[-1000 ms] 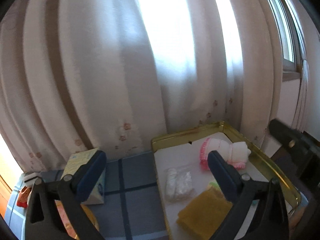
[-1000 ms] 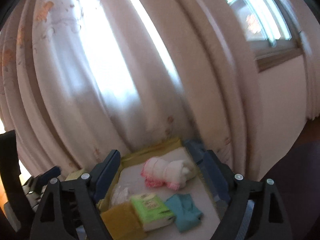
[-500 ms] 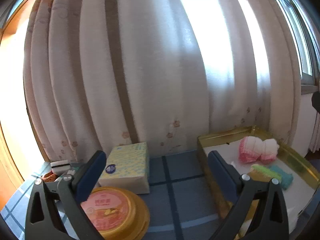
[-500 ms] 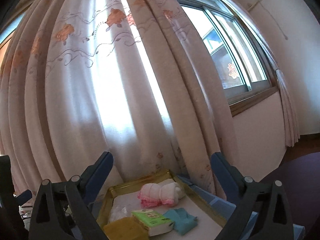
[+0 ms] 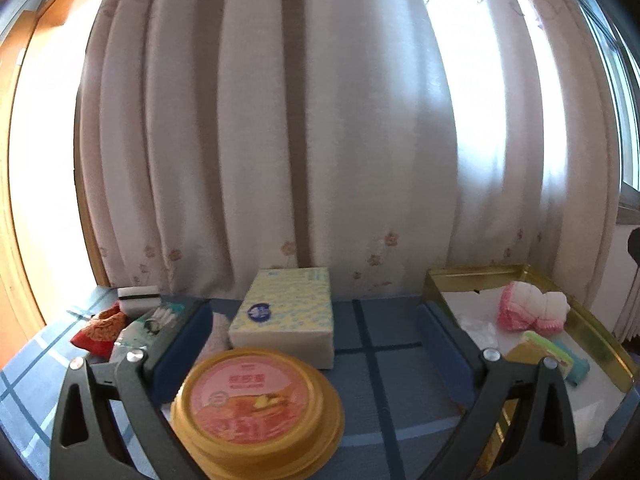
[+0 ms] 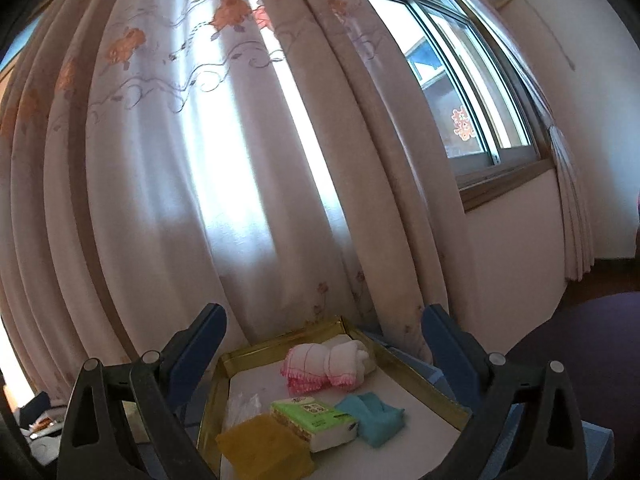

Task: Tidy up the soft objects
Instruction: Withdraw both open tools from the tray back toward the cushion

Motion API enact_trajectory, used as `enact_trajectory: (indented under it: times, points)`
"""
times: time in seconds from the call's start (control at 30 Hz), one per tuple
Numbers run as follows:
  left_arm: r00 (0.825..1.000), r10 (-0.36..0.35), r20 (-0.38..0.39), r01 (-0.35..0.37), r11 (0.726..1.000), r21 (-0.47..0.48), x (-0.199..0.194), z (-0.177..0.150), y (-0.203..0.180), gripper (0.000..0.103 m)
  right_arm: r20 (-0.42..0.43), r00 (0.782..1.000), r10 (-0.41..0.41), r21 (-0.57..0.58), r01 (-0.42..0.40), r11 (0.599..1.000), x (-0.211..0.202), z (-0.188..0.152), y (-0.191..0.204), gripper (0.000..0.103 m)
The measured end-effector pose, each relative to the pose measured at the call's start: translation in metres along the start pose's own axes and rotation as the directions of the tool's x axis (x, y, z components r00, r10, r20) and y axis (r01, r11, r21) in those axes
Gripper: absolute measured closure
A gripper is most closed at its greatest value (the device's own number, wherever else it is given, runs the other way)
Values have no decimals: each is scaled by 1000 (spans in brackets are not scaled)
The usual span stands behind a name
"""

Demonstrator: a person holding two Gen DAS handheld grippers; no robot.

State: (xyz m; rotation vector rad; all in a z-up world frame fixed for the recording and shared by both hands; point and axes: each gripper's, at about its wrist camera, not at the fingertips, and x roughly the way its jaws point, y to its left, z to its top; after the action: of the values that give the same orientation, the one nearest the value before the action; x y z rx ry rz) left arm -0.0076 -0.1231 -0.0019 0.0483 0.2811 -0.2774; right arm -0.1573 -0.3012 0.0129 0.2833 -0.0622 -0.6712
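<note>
A gold-rimmed tray (image 6: 420,376) holds a pink-and-white rolled cloth (image 6: 326,366), a teal cloth (image 6: 374,418), a green tissue pack (image 6: 314,422), a yellow sponge cloth (image 6: 266,452) and a clear plastic packet (image 6: 242,404). My right gripper (image 6: 324,336) is open and empty above the tray. My left gripper (image 5: 316,344) is open and empty, over a yellow tissue box (image 5: 286,314) and a round yellow tub (image 5: 256,406). The tray (image 5: 472,274) lies to its right. A red pouch (image 5: 100,328) and a grey cloth (image 5: 214,338) lie at the left.
A blue checked tablecloth (image 5: 384,364) covers the table. A packet of cotton swabs (image 5: 154,318) and a white-and-black block (image 5: 138,294) sit at the back left. Curtains (image 5: 320,140) hang close behind the table. A window (image 6: 468,92) is at the right.
The left gripper has swung left and back from the tray, bringing the tissue box, tub and left-side items into view. The right gripper has risen and pulled back; both stay open.
</note>
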Motion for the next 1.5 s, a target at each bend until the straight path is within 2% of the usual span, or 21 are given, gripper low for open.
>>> enact_trajectory:
  times: [0.37,0.7,0.97,1.5]
  points:
    - [1000,12,5,-12,1000,-2,-11,-1,21,1,5,999,43,-105,-42,994,-15,-11,43,3]
    - [999,40,-1,-40,999,-18,-18,-4,53,1,-48,995,93,-103,-98,990,-20,-22,76,3]
    - [997,73,-2,-73,997,-33,-21,-5,82,1,-25,990,140,-130,-142,981,-34,-31,106,3]
    - [992,129,-9,-129,990,-62,-21,-6,137,1,-86,968,236,-181,-248,952,-41,-49,165,3]
